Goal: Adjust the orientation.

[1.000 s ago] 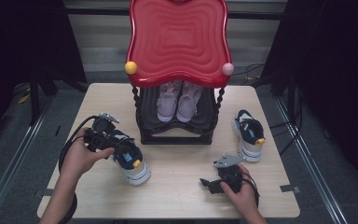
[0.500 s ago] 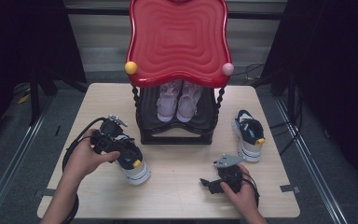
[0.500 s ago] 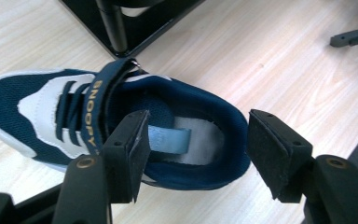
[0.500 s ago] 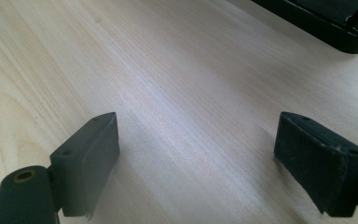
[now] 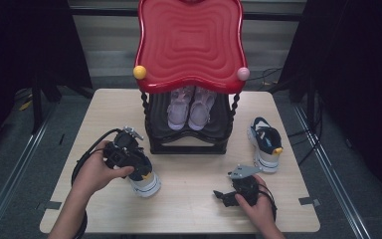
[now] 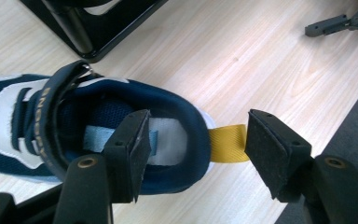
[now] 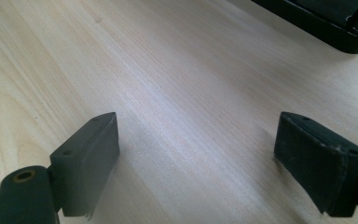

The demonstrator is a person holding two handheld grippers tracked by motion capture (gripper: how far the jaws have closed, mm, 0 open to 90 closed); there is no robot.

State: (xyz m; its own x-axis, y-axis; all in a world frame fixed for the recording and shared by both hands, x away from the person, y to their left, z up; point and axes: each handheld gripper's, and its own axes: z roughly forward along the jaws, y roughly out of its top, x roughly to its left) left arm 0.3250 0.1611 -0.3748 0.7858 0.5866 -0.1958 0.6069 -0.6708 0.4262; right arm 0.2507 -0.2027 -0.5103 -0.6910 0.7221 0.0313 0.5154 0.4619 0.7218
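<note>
A navy and white shoe (image 5: 146, 183) with a yellow heel tab (image 6: 226, 142) lies on the wooden table (image 5: 194, 219) at the front left. My left gripper (image 6: 198, 135) is over its heel and open. One jaw is inside the shoe's opening, the other outside past the yellow tab, and the pads do not squeeze the heel wall. My right gripper (image 7: 196, 135) rests on the table at the front right, open with bare wood between its jaws. In the high view it (image 5: 224, 195) points left. A matching shoe (image 5: 264, 144) lies at the right.
A black shoe rack (image 5: 186, 147) with a wavy red top (image 5: 189, 45) stands at the table's middle back, and a pair of pink sandals (image 5: 189, 107) sits on its shelf. A cable loops from the left gripper (image 5: 127, 158). The floor drops off on both sides of the table.
My left hand and gripper have shifted a little to the right, over the shoe's heel. The right gripper has stayed where it was.
</note>
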